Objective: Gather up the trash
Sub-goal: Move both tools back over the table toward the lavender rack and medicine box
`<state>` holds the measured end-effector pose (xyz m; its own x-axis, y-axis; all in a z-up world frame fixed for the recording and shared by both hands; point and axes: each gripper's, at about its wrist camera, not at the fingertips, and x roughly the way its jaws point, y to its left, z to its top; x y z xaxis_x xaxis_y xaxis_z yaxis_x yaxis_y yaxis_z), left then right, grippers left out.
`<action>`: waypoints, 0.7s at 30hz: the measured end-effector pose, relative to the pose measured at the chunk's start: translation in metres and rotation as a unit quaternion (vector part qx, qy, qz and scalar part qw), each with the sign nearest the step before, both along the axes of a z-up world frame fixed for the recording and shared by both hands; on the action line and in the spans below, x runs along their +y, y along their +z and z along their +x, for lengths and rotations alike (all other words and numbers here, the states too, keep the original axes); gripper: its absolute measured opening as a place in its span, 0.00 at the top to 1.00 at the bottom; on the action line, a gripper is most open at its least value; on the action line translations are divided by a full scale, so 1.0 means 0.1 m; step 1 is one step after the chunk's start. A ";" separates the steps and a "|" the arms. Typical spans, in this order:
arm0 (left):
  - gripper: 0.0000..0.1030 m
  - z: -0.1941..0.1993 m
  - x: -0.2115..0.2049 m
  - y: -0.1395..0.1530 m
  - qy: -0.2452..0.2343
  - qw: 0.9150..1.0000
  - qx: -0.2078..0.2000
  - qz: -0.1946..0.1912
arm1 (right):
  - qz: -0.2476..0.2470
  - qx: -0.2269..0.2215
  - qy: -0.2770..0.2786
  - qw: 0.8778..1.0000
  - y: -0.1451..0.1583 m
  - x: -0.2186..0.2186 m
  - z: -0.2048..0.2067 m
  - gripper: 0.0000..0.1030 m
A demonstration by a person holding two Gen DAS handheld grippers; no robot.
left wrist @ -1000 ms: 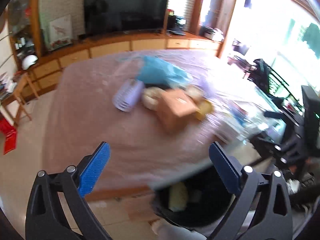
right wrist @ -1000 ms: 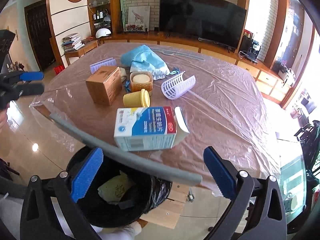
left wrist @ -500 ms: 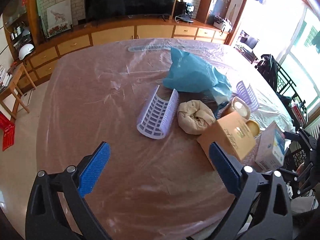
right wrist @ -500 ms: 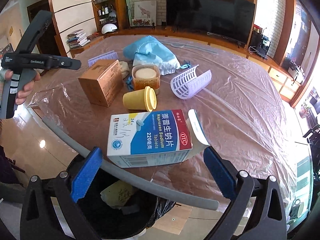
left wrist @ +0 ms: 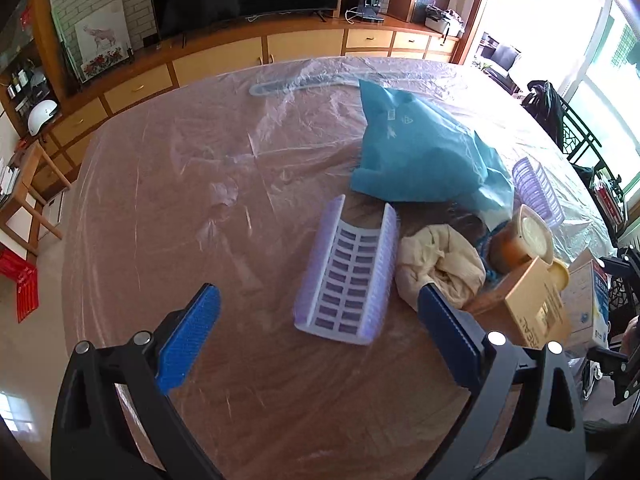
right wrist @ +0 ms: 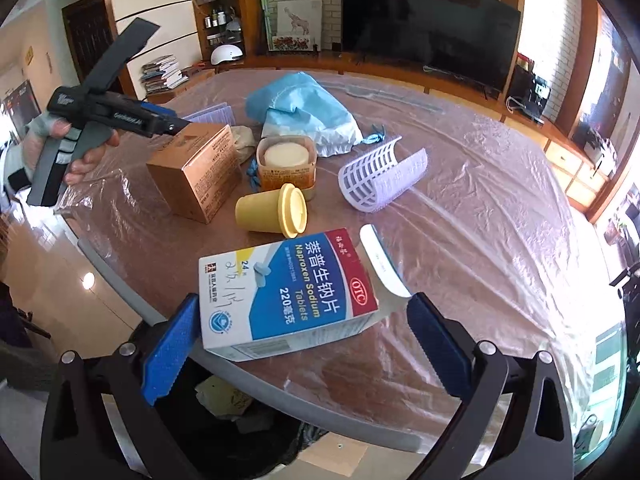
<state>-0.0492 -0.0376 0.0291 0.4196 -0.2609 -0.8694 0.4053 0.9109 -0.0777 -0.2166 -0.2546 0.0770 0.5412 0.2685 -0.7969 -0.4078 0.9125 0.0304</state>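
Trash lies clustered on the plastic-covered bench (left wrist: 160,216): a medicine box (right wrist: 288,296) at the near edge above the black bin (right wrist: 240,420), a lavender slatted tray (left wrist: 352,276), a blue bag (left wrist: 420,156). Since a second ago the left tool (left wrist: 316,328) has swung over the bench and now hangs wide open before the tray; the right tool (right wrist: 300,344), also open, has closed in around the box. A television (right wrist: 428,24) stands behind on wooden cabinets.
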 end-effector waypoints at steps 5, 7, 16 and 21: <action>0.03 0.08 -0.03 -0.02 -0.014 1.000 0.005 -0.007 | -0.007 0.003 0.032 0.999 0.02 -0.06 -0.01 0.04; 0.03 0.09 -0.05 -0.04 -0.019 1.000 0.009 -0.010 | -0.012 0.003 0.048 0.999 0.02 -0.03 0.02 0.04; 0.03 0.17 -0.05 -0.04 -0.018 1.000 0.009 -0.011 | -0.034 0.001 0.074 0.997 0.00 0.12 0.13 0.04; 0.03 0.18 -0.05 -0.04 -0.012 1.000 0.006 -0.013 | -0.009 0.018 0.057 0.998 -0.04 0.08 0.21 0.04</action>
